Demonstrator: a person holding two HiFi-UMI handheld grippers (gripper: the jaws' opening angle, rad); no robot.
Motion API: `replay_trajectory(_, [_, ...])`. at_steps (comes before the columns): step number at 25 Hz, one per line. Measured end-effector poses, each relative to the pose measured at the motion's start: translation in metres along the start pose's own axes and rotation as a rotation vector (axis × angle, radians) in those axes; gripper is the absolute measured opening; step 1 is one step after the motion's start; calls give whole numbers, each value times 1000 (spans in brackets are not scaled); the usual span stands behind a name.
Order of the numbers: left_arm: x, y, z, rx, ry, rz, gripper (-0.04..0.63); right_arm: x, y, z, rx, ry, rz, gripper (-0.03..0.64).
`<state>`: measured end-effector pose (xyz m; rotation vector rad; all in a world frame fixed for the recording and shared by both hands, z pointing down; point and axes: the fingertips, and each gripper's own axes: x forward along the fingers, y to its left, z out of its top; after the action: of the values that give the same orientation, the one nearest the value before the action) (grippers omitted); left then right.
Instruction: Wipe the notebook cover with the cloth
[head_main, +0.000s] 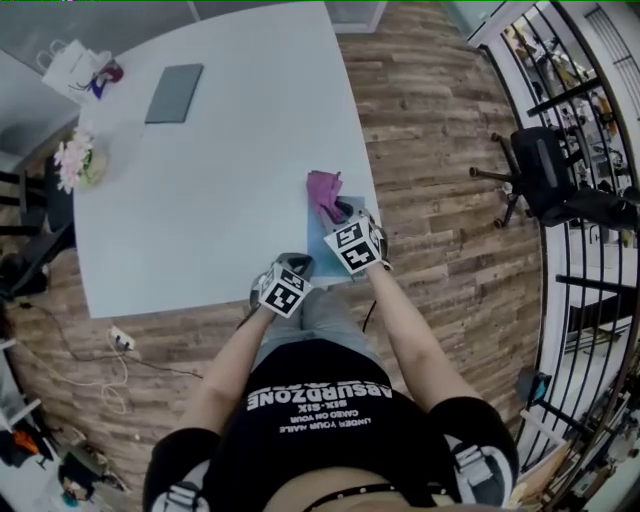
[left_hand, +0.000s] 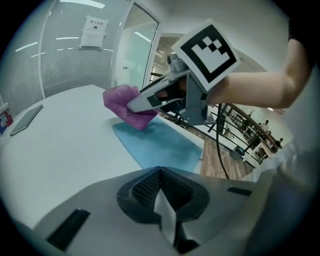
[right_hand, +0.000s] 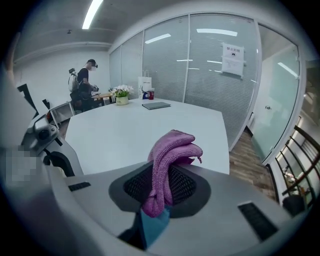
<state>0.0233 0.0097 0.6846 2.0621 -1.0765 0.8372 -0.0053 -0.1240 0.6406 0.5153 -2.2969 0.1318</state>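
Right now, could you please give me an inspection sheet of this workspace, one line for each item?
Surface: large white table, no spill seen.
Job's things: flat blue notebook at the table's near right edge; crumpled purple cloth at its far end.
Clutter: flat grey slab, potted flowers and white paper bag, all at the far left side.
Grippers: right gripper shut on the cloth; left gripper shut, empty, by the notebook's near end.
Cables: white cable on the floor, left of the table.
Surroundings: wooden plank floor, black office chair, black railing, glass walls; a person far off.
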Motion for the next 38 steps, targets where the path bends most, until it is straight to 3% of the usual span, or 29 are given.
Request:
replay_trajectory(5, [7, 14, 4, 36, 36, 4, 15, 21, -2, -2, -9, 47, 12, 86])
replay_trajectory(10, [19, 13, -6, 154, 95, -2, 15, 39, -2, -20, -29, 100, 34, 84])
replay_trajectory(13, [19, 14, -7, 146, 86, -22, 15, 40, -3, -22, 25, 90, 52, 84])
replay_trajectory(20, [17, 17, -10, 63, 103, -68, 15, 33, 10, -26, 21, 93, 84, 84])
replay_trajectory(26, [17, 18, -10, 80, 99, -62, 15, 21, 29, -37, 7, 93, 105, 84])
replay_trajectory(31, [18, 17, -12, 18, 85, -73, 15, 9, 46, -48, 38, 84, 123, 84])
replay_trajectory(38, [18, 17, -10, 61, 79, -66, 15, -7, 76, -63, 23, 96, 167, 84])
